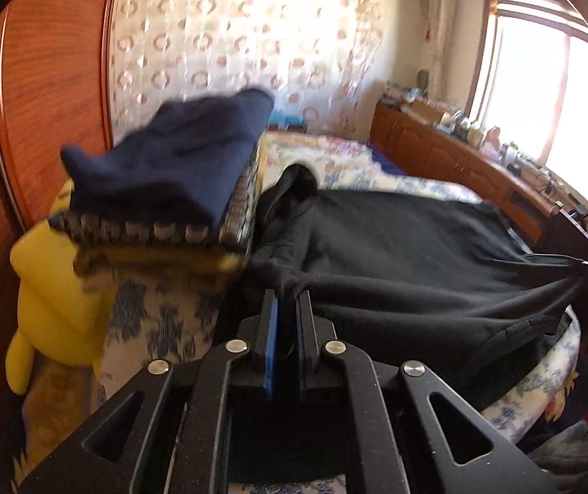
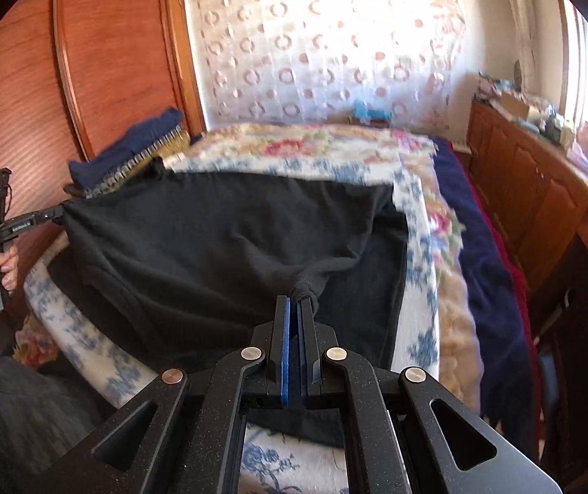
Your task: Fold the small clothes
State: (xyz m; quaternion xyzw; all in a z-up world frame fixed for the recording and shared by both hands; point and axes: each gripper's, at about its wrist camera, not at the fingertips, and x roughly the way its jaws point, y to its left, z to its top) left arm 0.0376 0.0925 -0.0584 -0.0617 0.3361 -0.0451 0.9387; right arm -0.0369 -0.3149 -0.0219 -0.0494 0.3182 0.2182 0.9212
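Both claws clamped tight on a black garment [image 2: 228, 247]: left gripper [image 1: 288, 300] pinching a bunched edge near the stack, right gripper [image 2: 296, 300] nipping a small cuff-like nub of fabric at the near edge. Stretched between them, sagging in the middle, draped over the floral bedspread [image 2: 413, 206] and partly hanging off the near edge of the bed. Likely mid-fold or mid-spread, judging by the taut line from one pinch to the other. Risks from here: only a thin bit of cloth in the right pinch, so apt to slip out under any hard tug; uneven pull between the two hands, and a crooked fold line or a bunched middle; overhang at the bed edge, enough to drag the piece toward the floor if either grip lets go. Just beside the left pinch, a stack of folded clothes [image 1: 162, 189], navy on top, patterned below, close enough to get swept or toppled by a sideways swing. Yellow plush toy [image 1: 51, 288] wedged beyond it against the wooden headboard [image 1: 47, 82]. No basket, bin or drawer visible for finished pieces; only that stack on the bed.
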